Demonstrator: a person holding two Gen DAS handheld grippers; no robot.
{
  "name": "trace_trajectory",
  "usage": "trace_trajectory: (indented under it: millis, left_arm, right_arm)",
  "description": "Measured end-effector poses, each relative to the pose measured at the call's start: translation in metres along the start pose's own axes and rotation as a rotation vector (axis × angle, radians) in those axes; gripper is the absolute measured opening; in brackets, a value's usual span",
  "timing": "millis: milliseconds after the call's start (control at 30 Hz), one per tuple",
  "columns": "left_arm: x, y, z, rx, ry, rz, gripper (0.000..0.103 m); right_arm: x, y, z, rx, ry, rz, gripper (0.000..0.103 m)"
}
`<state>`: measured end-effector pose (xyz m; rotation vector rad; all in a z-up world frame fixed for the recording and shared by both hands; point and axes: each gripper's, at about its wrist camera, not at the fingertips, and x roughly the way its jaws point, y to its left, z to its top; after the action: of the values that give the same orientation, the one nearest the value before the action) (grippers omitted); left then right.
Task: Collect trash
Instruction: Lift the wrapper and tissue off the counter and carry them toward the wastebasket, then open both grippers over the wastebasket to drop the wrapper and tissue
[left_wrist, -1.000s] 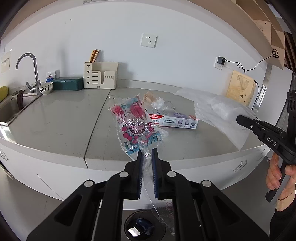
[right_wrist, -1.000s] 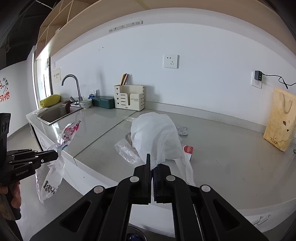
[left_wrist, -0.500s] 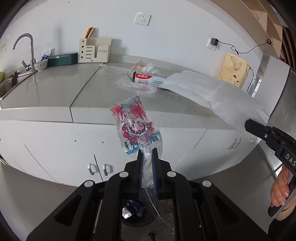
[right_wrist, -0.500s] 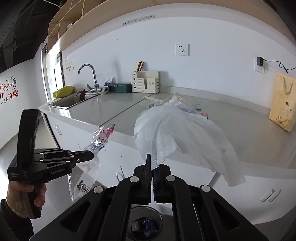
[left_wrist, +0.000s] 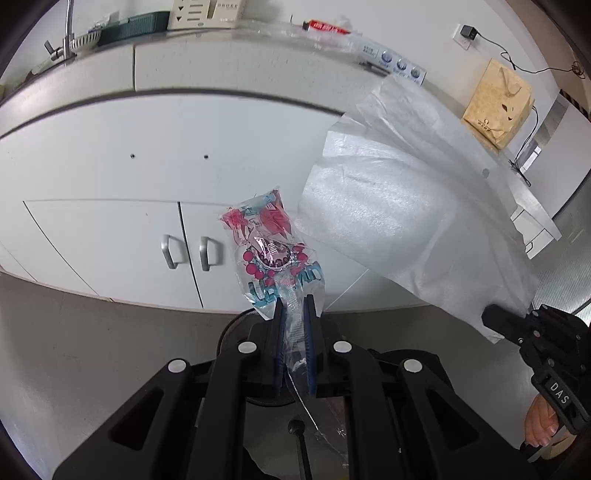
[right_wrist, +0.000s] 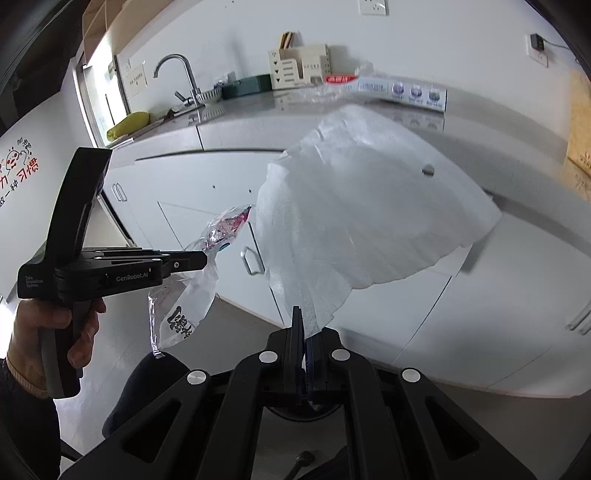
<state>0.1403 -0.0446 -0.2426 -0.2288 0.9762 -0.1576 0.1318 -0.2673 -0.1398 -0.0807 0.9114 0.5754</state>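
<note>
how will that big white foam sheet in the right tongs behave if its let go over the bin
The big white foam wrapping sheet probably weighs little: the right tongs pinch only one corner, yet it fans wide. It looks floppy, draping in folds, so it may drift rather than drop straight. It could brush the pink-and-blue printed clear plastic wrapper close beside it.

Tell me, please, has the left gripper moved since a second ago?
Yes. The left gripper, shut on the wrapper, has dropped from counter height to the cabinet doors.

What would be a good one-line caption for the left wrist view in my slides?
Left gripper clamps a pink-and-blue printed wrapper before white cabinet doors, right gripper holding white foam sheet.
</note>
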Motion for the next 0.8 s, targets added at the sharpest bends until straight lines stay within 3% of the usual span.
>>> trace_trajectory:
  millis: [200,533,800]
  left_arm:
    - [0.062,0.023,-0.017,-0.046,0.118,0.014,0.01]
    - [0.146,0.061,-0.048,-0.142,0.25,0.02,0.01]
    - [0.223,0.073,-0.072,-0.198,0.369,-0.016,0.01]
  right_arm:
    - [0.066,-0.015,-0.02,0.02,0.127,0.006,0.006]
    - [0.153,-0.028,-0.057,0.064,0.321,0.035,0.006]
    - [0.223,-0.032,-0.079,0.093,0.52,0.037,0.006]
